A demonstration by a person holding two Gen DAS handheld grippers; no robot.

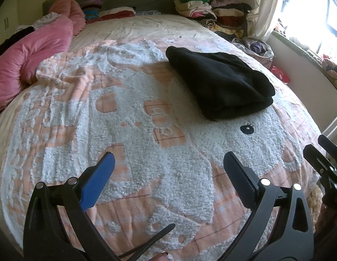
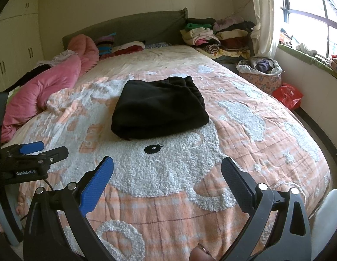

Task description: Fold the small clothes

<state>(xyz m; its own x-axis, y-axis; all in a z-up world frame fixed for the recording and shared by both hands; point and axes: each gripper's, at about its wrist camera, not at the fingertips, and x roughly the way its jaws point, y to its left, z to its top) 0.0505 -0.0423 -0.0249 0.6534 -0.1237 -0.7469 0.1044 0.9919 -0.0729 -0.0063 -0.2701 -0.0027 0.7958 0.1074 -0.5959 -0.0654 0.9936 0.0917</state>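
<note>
A black garment [image 1: 220, 82] lies folded in a thick bundle on the orange and white bedspread [image 1: 129, 130]; it also shows in the right wrist view [image 2: 159, 108]. My left gripper [image 1: 168, 163] is open and empty, held above the bedspread short of the garment. My right gripper [image 2: 167, 167] is open and empty, also short of the garment. The right gripper shows at the right edge of the left wrist view [image 1: 325, 156], and the left gripper at the left edge of the right wrist view [image 2: 35, 152].
A pink quilt [image 1: 31, 56] is bunched at the bed's left. Stacks of folded clothes [image 2: 218, 37] sit at the far right by the headboard [image 2: 133, 28]. A basket of clothes [image 2: 259, 71] and a red bag [image 2: 288, 95] stand on the floor at the right, under the window.
</note>
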